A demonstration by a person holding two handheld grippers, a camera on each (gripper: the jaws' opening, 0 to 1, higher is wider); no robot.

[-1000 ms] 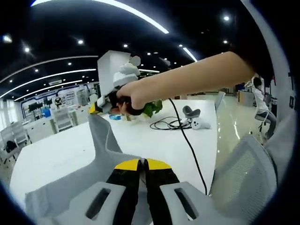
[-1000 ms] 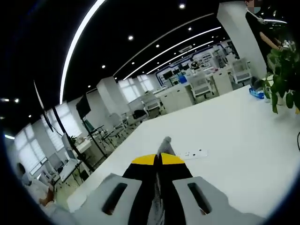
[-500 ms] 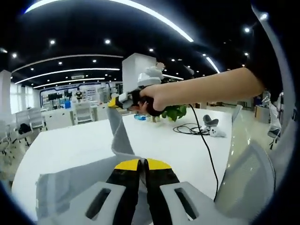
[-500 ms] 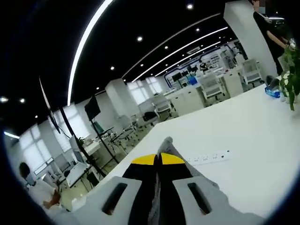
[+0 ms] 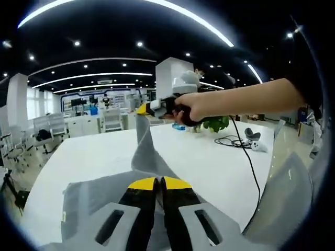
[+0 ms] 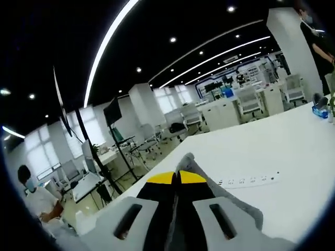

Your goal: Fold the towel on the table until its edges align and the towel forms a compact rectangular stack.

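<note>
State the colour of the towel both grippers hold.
Plain grey towel, clearest in the left gripper view.

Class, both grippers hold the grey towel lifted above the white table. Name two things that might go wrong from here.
1. The right gripper pinches only a small corner of the towel; in the right gripper view just a tip pokes past the jaws, so it may slip out.
2. A black cable trails across the table beside the towel; the lowered cloth could snag or drag it.
</note>
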